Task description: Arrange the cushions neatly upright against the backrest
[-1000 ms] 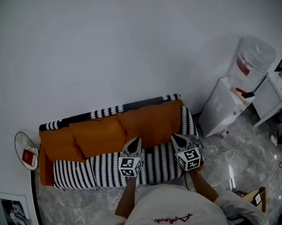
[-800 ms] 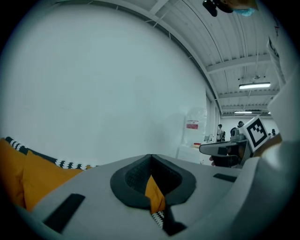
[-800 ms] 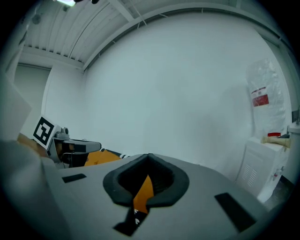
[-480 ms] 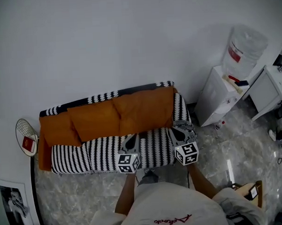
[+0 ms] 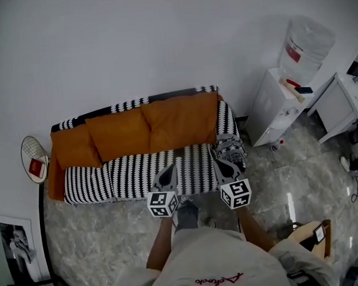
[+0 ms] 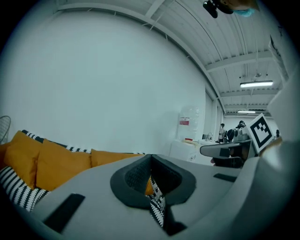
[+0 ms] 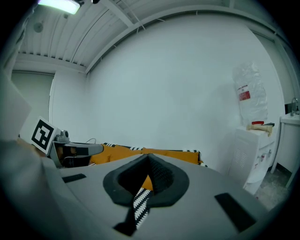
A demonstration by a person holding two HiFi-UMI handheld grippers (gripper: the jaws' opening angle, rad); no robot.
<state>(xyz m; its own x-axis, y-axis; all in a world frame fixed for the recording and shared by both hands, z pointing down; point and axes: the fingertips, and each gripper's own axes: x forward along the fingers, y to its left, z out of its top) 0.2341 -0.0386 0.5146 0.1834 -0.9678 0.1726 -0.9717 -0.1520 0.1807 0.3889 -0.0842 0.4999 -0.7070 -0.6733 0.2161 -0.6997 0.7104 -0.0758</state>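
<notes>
Three orange cushions stand upright along the backrest of the black-and-white patterned sofa (image 5: 133, 174): one at the left (image 5: 72, 149), one in the middle (image 5: 118, 135), one at the right (image 5: 181, 120). My left gripper (image 5: 168, 171) hangs over the seat's front edge, shut and empty. My right gripper (image 5: 222, 165) is beside it near the right armrest, also shut with nothing in it. In the left gripper view the cushions (image 6: 61, 164) rise beyond the closed left gripper (image 6: 151, 177). The right gripper view has the right gripper (image 7: 148, 177) shut, with the orange cushions (image 7: 117, 151) behind it.
A white water dispenser (image 5: 284, 102) with its bottle (image 5: 305, 45) stands right of the sofa, and a white cabinet (image 5: 340, 108) further right. A patterned throw (image 5: 229, 148) lies on the right armrest. A small round stand (image 5: 35, 166) sits at the sofa's left end. Marble floor (image 5: 100, 232) lies in front.
Both grippers have drawn back together from over the seat to its front edge, as the person stepped away from the sofa. The cushions have kept their places.
</notes>
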